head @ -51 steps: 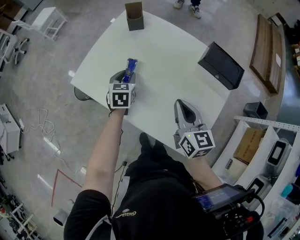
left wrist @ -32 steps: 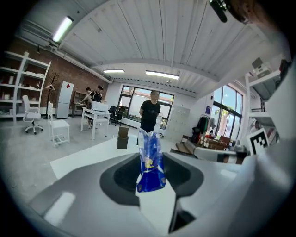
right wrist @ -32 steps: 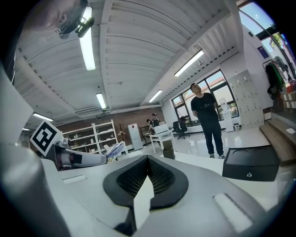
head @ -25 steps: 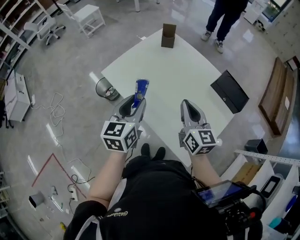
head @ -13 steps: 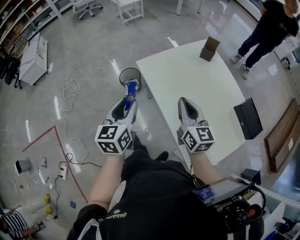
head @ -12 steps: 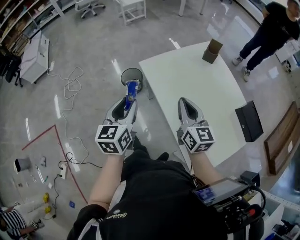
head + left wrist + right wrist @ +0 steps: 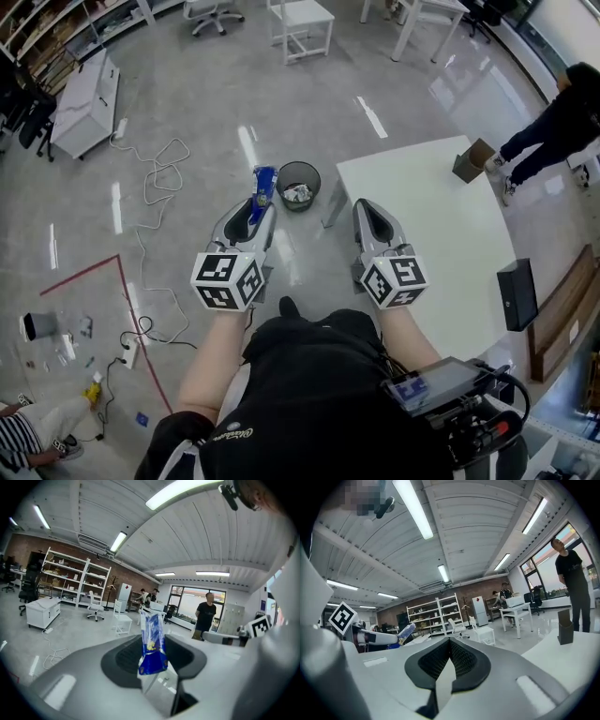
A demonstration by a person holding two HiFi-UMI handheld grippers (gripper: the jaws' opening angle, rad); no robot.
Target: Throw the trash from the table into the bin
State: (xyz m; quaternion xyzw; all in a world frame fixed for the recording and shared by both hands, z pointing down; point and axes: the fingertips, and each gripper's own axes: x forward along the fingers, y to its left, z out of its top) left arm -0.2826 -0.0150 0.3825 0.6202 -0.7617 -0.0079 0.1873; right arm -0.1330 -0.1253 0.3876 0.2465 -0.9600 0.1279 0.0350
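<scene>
left hand-held gripper (image 7: 257, 202): clamped on blue wrapper (image 7: 263, 181) | right hand-held gripper (image 7: 364, 208): closed, empty | bin (image 7: 318, 178): just ahead of left, drop pending

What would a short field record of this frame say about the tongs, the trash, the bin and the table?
Left tongs: shut on a blue wrapper
Right tongs: shut, empty
Wrapper position: held up, just left of the bin in the head view, not yet in it
Bin: on the floor by the table corner, some trash inside
Table: brown box and black case on it
</scene>
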